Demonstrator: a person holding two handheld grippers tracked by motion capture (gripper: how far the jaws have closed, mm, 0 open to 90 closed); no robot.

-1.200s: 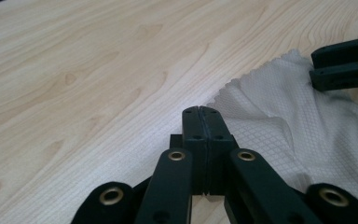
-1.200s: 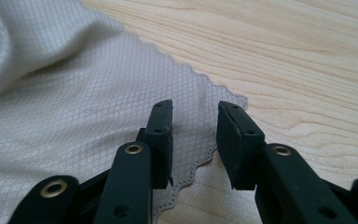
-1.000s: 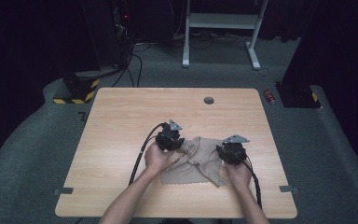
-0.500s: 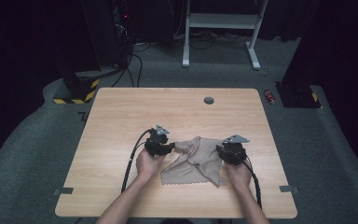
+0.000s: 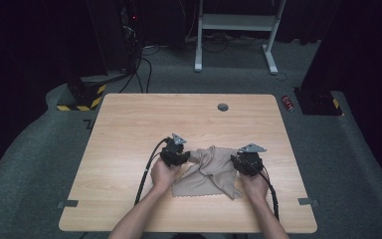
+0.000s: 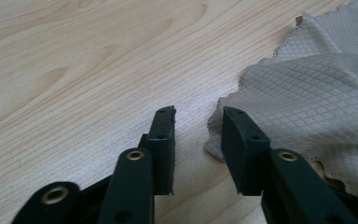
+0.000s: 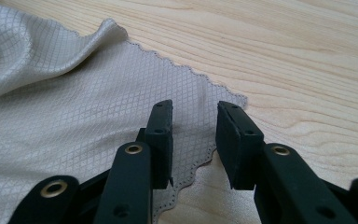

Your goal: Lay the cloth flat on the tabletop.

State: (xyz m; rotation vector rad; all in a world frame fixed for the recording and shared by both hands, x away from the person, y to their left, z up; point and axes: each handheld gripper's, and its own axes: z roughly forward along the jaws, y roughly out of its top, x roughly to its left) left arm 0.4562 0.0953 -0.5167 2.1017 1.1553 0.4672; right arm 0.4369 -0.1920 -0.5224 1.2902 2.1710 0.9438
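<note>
- Right gripper view, nearest first: the right gripper hangs low with its two black jaws parted and nothing pinched between them; a scalloped corner of the beige cloth lies flat under the gap. My reading is that the jaws sit astride this corner so they can close on it.
- Left gripper view: the left gripper stands with jaws apart over bare wood, the cloth's crumpled edge touching or just beside the right-hand jaw, not between the pads. These jaws have just been closing a little, with no fabric caught. It seems lined up to take that edge.
- High view: both hands come in from the near edge of the tabletop; the left gripper sits at the cloth's left side and the right gripper at its right side. The cloth lies in the near half of the tabletop, right of centre, bunched into a ridge on its far side.
- Farther off, a small dark round fitting sits near the far edge, well apart from the work.
- Between views: the gripper views show the diamond weave, the scalloped hem and the empty gaps; the high view alone gives the cloth's whole outline.
</note>
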